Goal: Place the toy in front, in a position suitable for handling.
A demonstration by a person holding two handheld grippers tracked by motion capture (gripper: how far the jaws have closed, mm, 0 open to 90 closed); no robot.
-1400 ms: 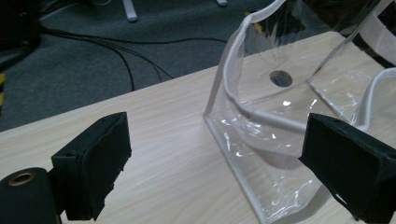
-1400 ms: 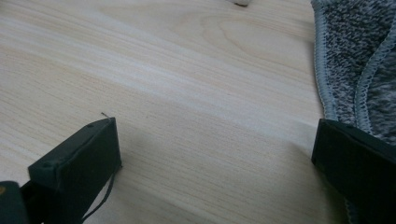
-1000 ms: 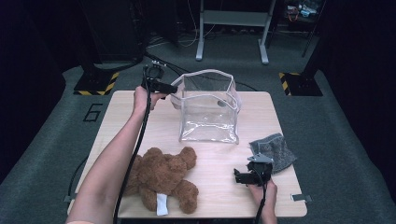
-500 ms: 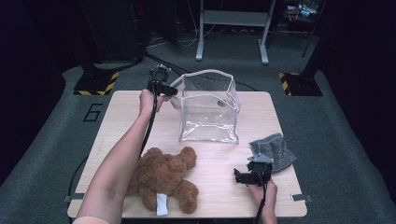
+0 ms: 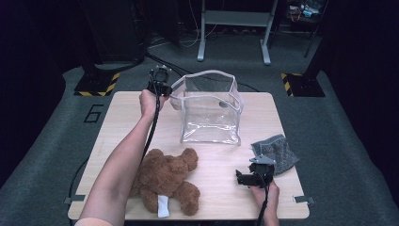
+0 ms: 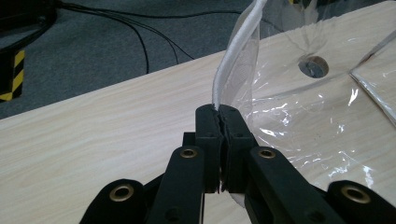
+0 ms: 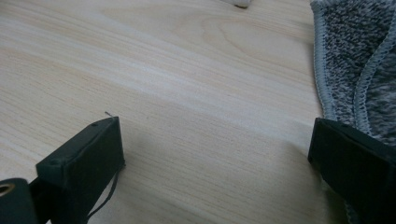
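Two grippers work over the table [image 5: 117, 122]. From the high view, the clear bag [image 5: 209, 110] stands upright at the far centre, bear [image 5: 167, 179] near left, cloth [image 5: 275, 153] near right. Left gripper [image 6: 218, 114] has just closed, jaws pinching the bag's white rim [image 6: 236, 56]. Right gripper [image 7: 215, 154] rests with jaws spread wide, one jaw against the cloth edge, nothing between them.

left hand-held gripper [image 6: 219, 122]: black jaws, brass-ringed screw holes | right hand-held gripper [image 5: 244, 178]: black, grey plate, black cable
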